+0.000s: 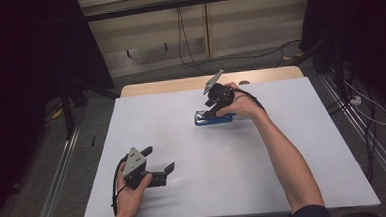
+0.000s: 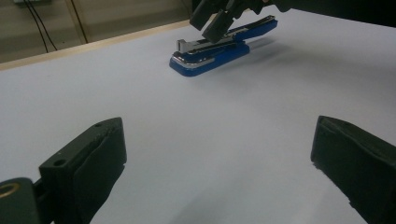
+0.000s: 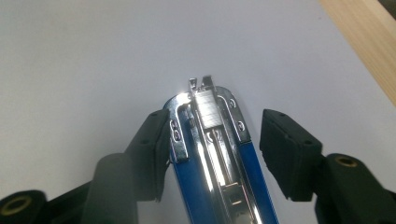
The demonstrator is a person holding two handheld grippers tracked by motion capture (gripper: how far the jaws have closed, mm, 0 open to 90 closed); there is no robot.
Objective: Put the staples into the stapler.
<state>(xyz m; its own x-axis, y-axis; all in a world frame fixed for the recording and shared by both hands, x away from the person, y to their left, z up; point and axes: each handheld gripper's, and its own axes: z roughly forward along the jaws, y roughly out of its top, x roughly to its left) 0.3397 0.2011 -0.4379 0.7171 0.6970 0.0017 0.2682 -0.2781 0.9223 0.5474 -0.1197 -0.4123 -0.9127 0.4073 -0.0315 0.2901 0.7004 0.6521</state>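
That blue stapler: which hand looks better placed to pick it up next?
The right. The right gripper already has its jaws on either side of the blue stapler, one of them close against its side. The left gripper sits open near the table's front edge, well away from it.

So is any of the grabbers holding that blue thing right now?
No. The right gripper has its jaws on either side of the blue stapler near its front end, not clamped. The left gripper is open, with nothing between its jaws.
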